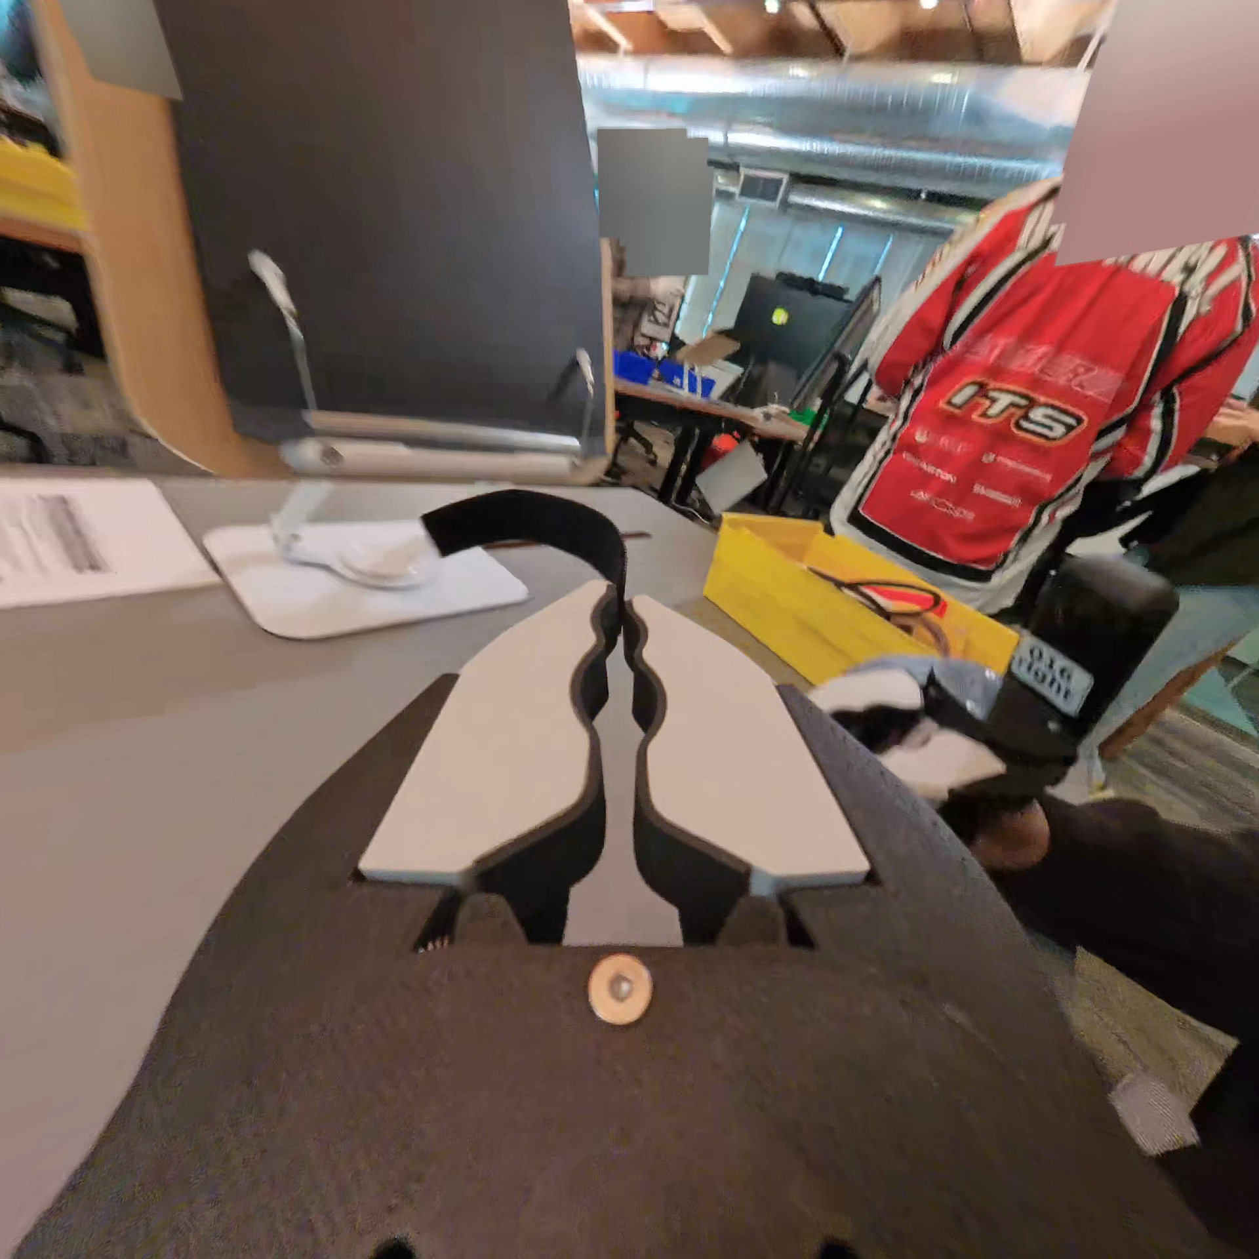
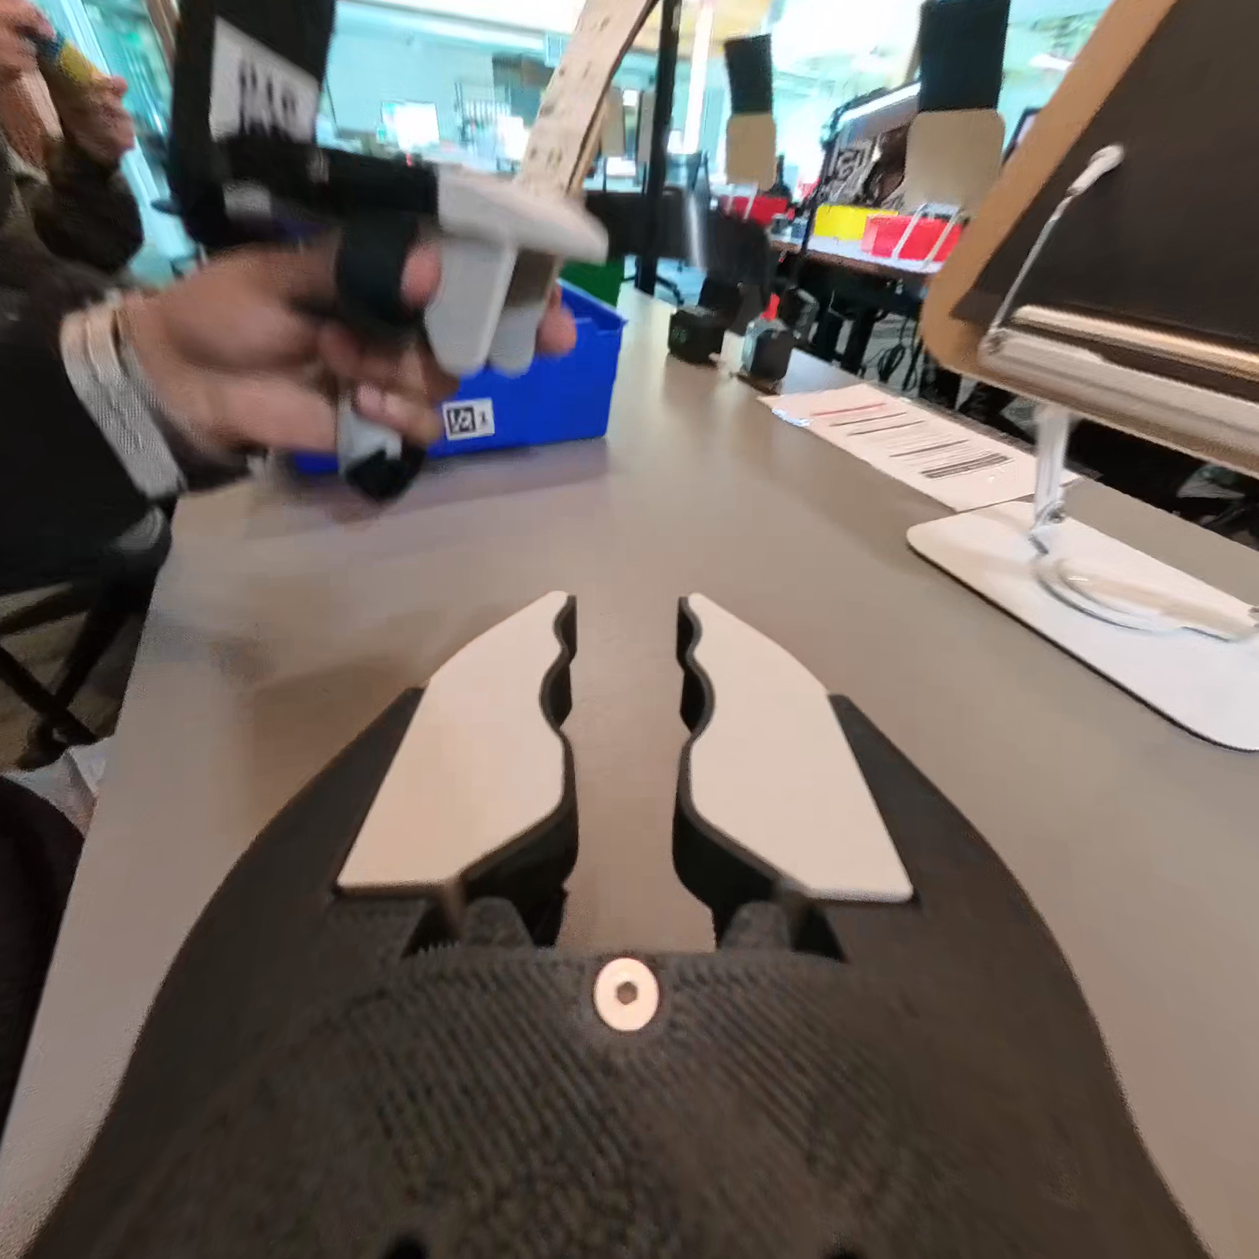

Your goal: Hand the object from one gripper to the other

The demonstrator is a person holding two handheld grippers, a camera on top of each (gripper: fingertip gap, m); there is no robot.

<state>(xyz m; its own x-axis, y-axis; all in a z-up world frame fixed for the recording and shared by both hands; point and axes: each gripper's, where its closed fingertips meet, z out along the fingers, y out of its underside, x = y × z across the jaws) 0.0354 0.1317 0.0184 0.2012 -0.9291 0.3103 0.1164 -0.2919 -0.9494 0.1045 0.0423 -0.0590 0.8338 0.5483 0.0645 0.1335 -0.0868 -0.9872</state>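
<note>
My left gripper (image 1: 621,599) is shut on a black strap (image 1: 531,521), which rises from the fingertips and curls over to the left, above the grey table (image 1: 170,715). My right gripper (image 2: 625,599) is open and empty, low over the table. In the left wrist view the right gripper (image 1: 906,722) shows blurred at the right, apart from the strap. In the right wrist view a hand holds the left gripper (image 2: 572,235) at the upper left, blurred. A pale strip (image 2: 579,82) rises from its fingertips; I cannot tell whether it is the strap.
A monitor on a white stand base (image 1: 368,593) (image 2: 1090,613) stands at the table's far side, with a printed sheet (image 1: 82,538) (image 2: 920,443) beside it. A yellow bin (image 1: 817,599) and a blue bin (image 2: 545,388) sit on the table. A person in a red jersey (image 1: 1022,409) stands behind. The grippers' ends are close to 15 cm from one another.
</note>
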